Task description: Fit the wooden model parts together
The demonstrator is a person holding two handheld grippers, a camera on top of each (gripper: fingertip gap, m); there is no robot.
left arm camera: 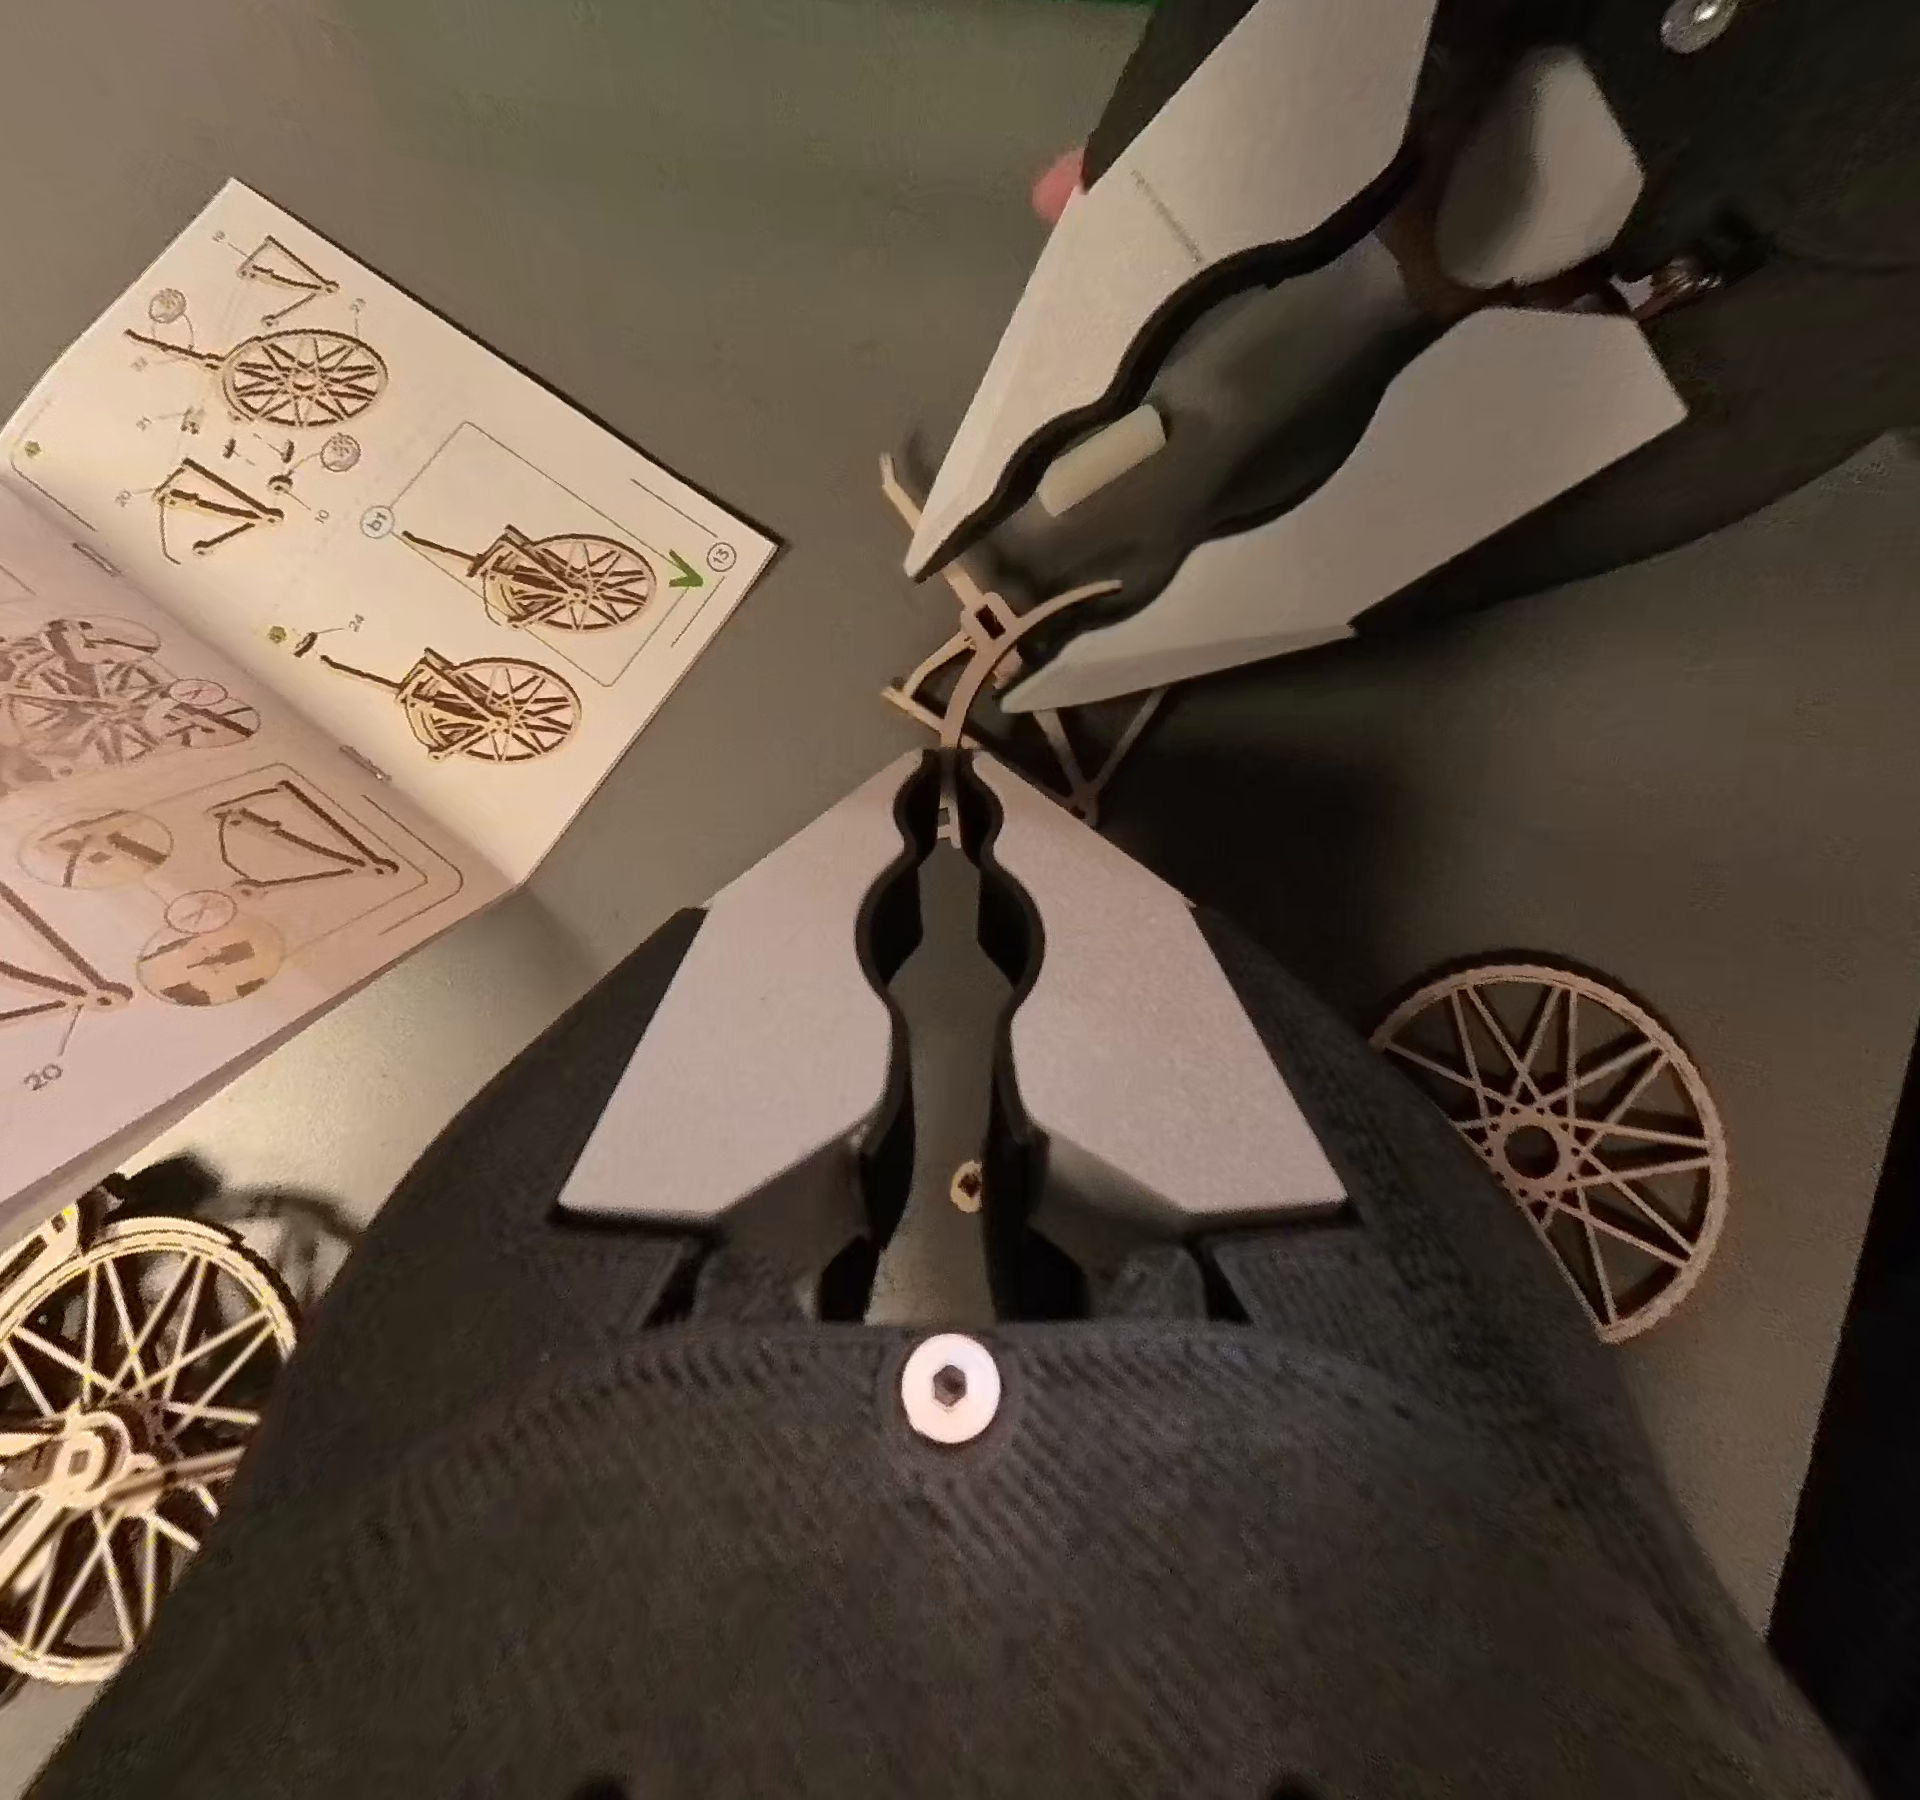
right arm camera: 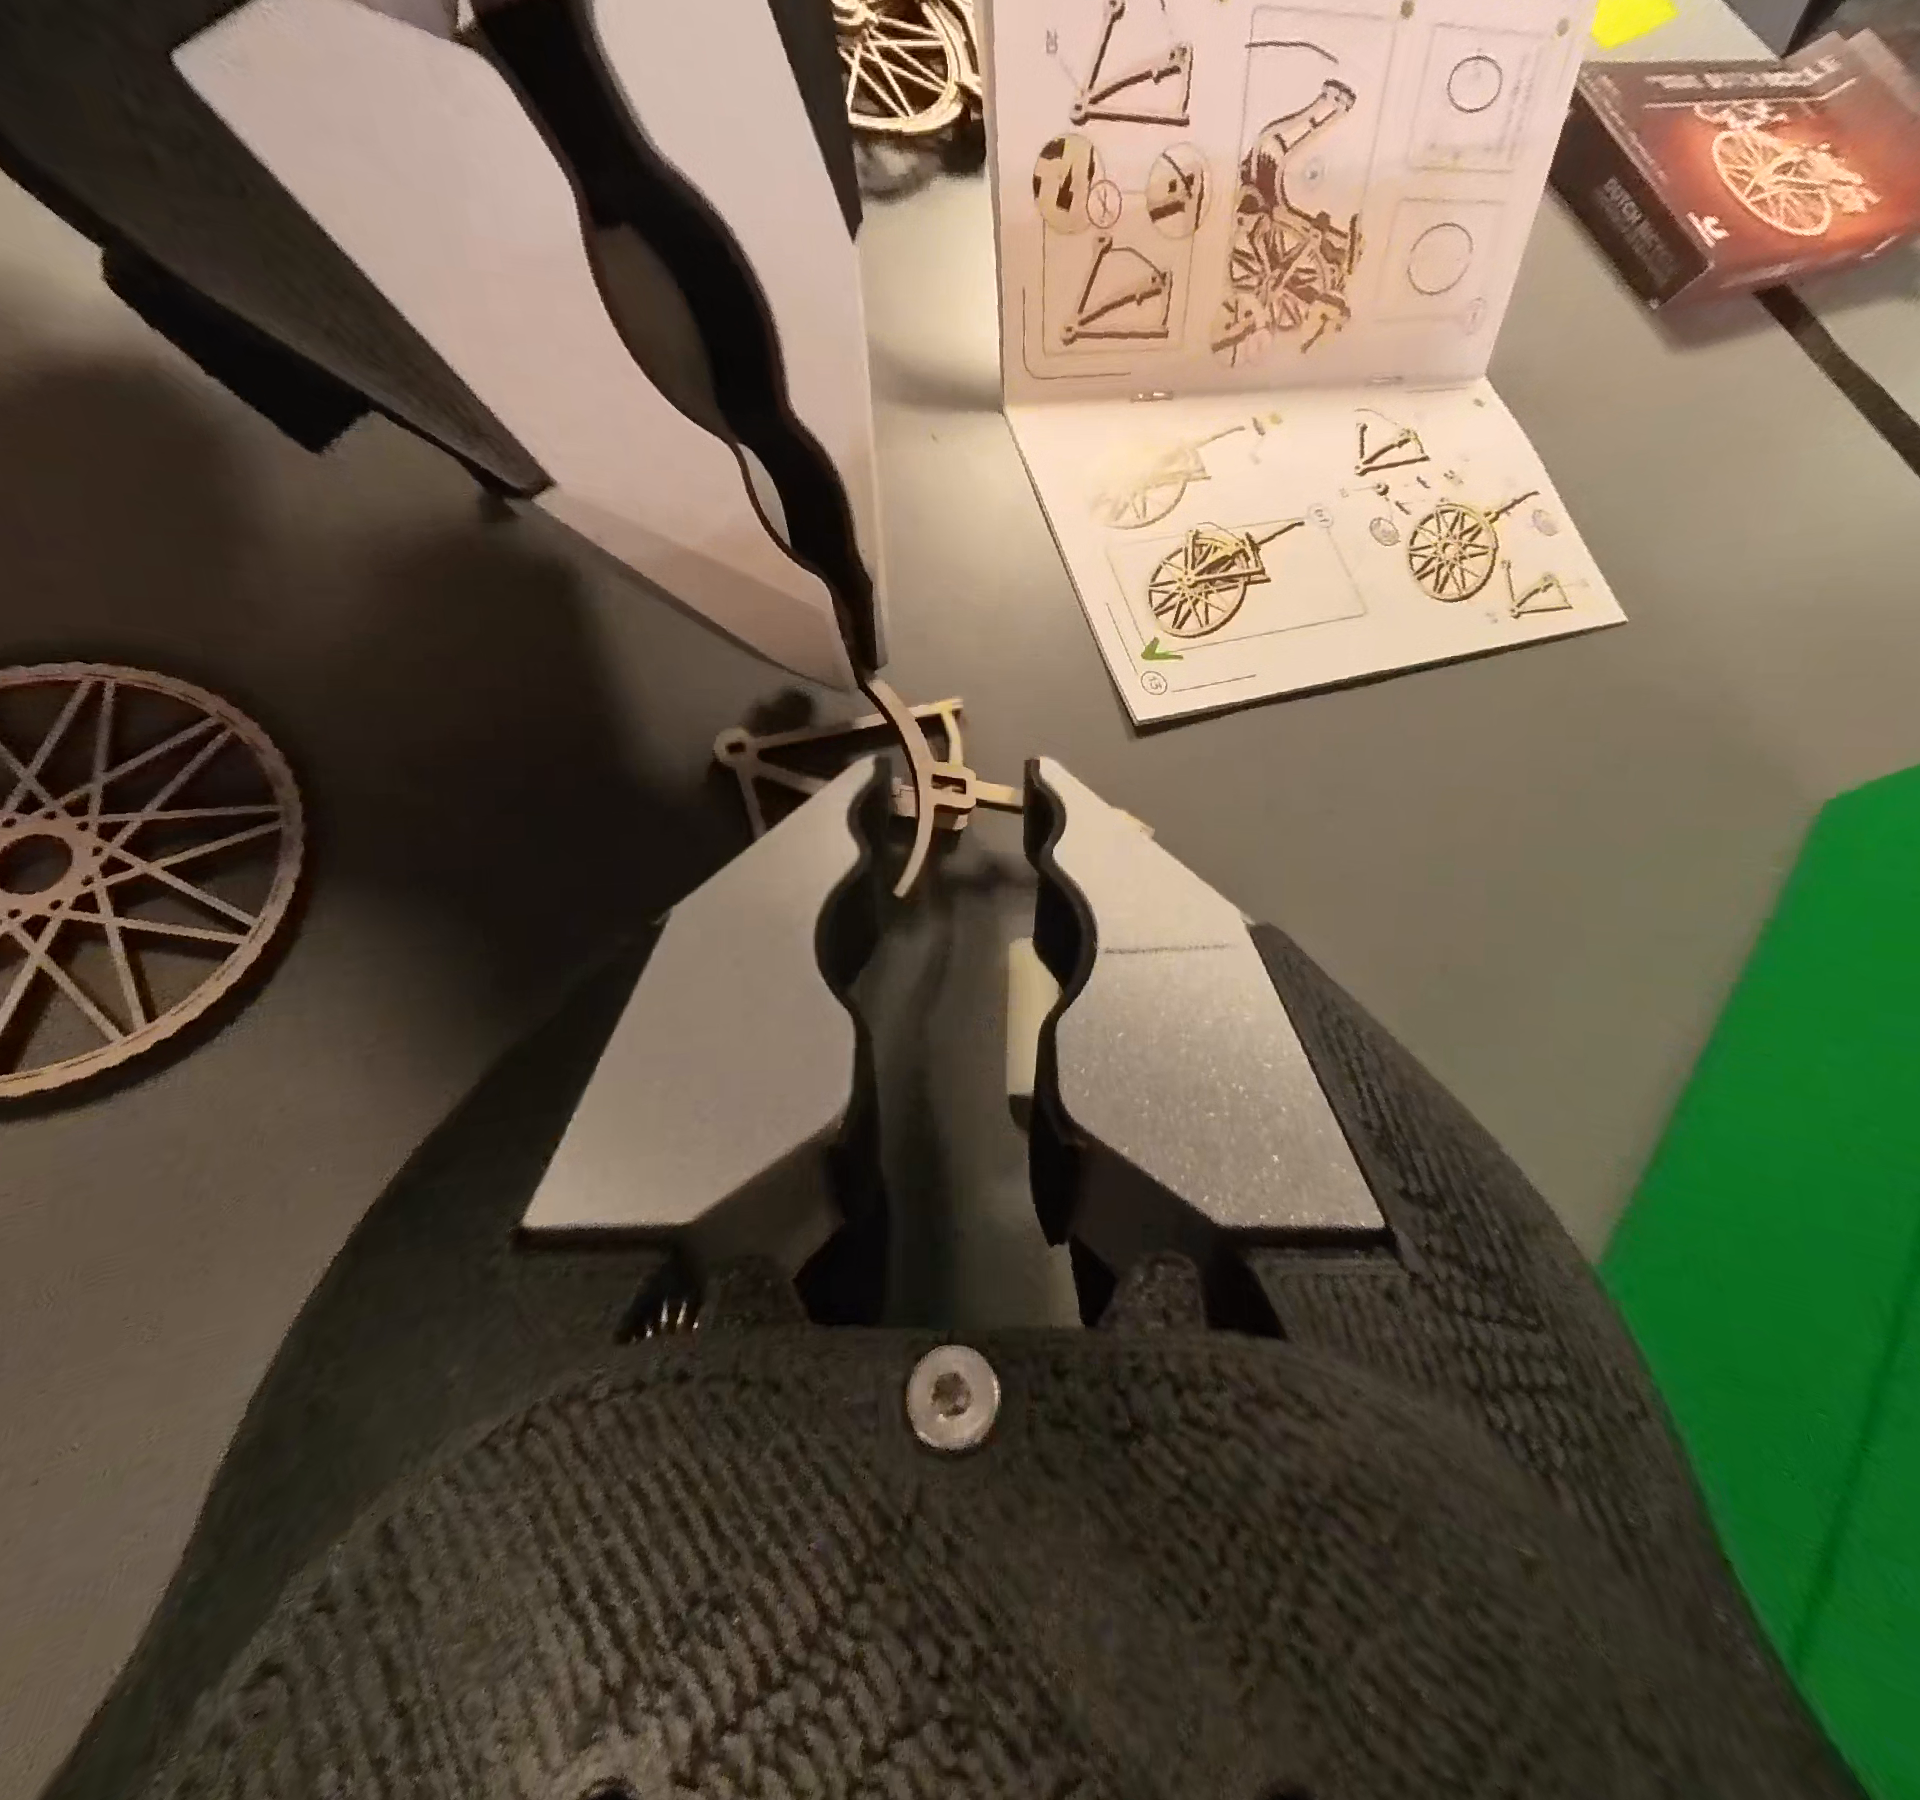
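Note:
My left gripper (left arm camera: 948, 763) is shut on one end of a thin curved wooden strip (left arm camera: 971, 701). The strip passes through a slot in the top of a small triangular wooden frame (left arm camera: 1081, 774). My right gripper (left arm camera: 964, 635) comes in from the upper right, its two jaws closed across the frame's slotted top, one on each side. In the right wrist view my right gripper (right arm camera: 951, 779) spans the frame's cross piece, and the strip (right arm camera: 914, 862) curves down between its jaws. The left gripper (right arm camera: 857, 659) pinches the strip from the upper left. The frame's lower corner (right arm camera: 738, 744) is near the table.
A loose spoked wooden wheel (left arm camera: 1558, 1158) lies flat on the grey table beside the grippers, and also shows in the right wrist view (right arm camera: 104, 867). An open instruction booklet (left arm camera: 312, 659) (right arm camera: 1299, 244), a partly built bicycle model (left arm camera: 104, 1387), a green box (right arm camera: 1766, 1231) and a dark kit box (right arm camera: 1766, 161) surround the work spot. My left and right fingertips are right by each other.

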